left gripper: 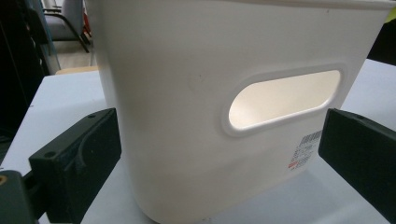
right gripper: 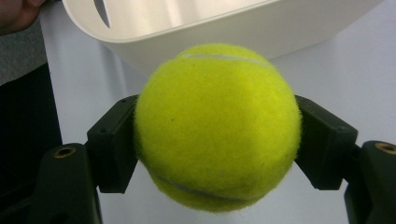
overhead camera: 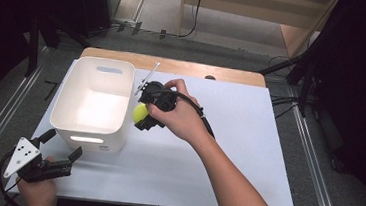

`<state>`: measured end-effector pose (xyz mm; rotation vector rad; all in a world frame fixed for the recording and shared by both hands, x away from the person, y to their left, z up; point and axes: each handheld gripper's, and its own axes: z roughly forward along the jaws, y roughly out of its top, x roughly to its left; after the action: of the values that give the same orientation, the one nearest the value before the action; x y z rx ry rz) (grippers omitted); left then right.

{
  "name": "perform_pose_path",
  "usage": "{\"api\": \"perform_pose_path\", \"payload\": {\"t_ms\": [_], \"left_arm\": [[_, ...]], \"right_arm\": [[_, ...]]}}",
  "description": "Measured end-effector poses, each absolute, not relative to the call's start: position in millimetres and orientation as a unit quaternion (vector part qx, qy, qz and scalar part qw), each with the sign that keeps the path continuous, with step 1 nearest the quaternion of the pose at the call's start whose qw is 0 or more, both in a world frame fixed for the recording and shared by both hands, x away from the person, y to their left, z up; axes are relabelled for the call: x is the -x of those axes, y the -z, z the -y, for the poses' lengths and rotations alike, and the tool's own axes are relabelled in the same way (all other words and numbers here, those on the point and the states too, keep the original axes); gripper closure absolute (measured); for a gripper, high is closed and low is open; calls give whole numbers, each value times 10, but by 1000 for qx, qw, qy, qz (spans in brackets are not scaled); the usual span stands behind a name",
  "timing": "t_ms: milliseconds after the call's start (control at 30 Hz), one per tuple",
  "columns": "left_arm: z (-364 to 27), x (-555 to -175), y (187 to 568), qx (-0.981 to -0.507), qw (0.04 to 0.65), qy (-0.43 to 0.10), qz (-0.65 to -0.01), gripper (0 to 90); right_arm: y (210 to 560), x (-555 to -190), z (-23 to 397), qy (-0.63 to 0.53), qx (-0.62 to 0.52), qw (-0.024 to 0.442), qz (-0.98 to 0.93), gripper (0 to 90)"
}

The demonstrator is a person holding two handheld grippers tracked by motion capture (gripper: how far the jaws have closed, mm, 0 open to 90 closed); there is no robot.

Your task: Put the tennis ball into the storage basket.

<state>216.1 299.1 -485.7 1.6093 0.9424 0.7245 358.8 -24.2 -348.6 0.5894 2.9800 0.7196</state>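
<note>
tennis ball point(right gripper: 217, 126) in right gripper point(right gripper: 217, 140)

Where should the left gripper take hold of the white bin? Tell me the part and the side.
Probably the near wall of the white bin at its handle slot, coming from the person's side. The slot faces the left gripper, whose open jaws already flank that wall, and the slot's raised rim gives a jaw something to catch.

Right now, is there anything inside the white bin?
The white bin looks empty in the high view: bare floor and inner walls. The strip along its near wall is hidden by the rim. The tennis ball is outside, beside its right wall, held in the right tool.
</note>
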Motion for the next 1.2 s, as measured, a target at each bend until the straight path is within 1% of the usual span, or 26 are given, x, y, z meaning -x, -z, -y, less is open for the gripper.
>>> {"api": "perform_pose_path", "payload": {"t_ms": [300,1200], "left_arm": [[-2988,-2164,4858,-675,542,-305,-397,0],[-2989,-2166,4857,-675,542,-304,-398,0]], "right_arm": [[3390,-3591,185,-236,-181,11,-955,236],[3247,-3590,-62,-249,-161,13,-955,236]]}}
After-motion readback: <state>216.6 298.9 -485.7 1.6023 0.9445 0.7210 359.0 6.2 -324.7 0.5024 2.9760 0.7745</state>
